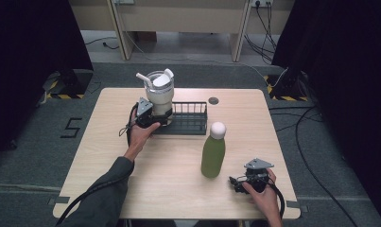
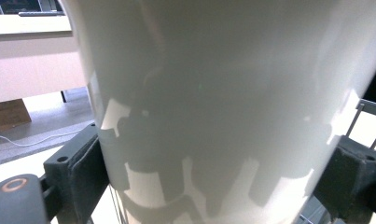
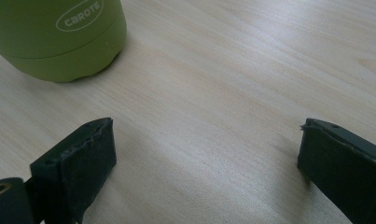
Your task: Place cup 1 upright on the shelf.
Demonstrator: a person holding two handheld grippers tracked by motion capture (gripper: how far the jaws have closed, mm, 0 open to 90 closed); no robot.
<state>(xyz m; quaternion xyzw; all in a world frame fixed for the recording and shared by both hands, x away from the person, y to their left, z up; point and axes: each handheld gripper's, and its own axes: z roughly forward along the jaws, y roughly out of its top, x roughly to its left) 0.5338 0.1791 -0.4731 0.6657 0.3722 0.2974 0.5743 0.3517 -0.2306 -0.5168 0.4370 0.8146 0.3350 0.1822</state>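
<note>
A white tumbler point(image 1: 159, 93) with a lid and a straw stands upright at the left end of a black wire rack point(image 1: 190, 118). My left gripper point(image 1: 156, 118) is shut on its lower body. In the left gripper view the tumbler's white wall point(image 2: 213, 93) sits between both pads point(image 2: 85, 172). The hand hides its base, so I cannot tell whether it rests in the rack. A green bottle point(image 1: 212, 152) with a white cap stands in the middle right. My right gripper point(image 1: 234, 182) lies low beside it, open point(image 3: 206, 158), with the bottle's base point(image 3: 59, 42) ahead to its left.
The rack's wires point(image 2: 370, 123) show just right of the tumbler. A round dark grommet point(image 1: 213, 100) sits near the table's far edge. Bare wood lies between rack and front edge. Cables and stands are on the floor behind.
</note>
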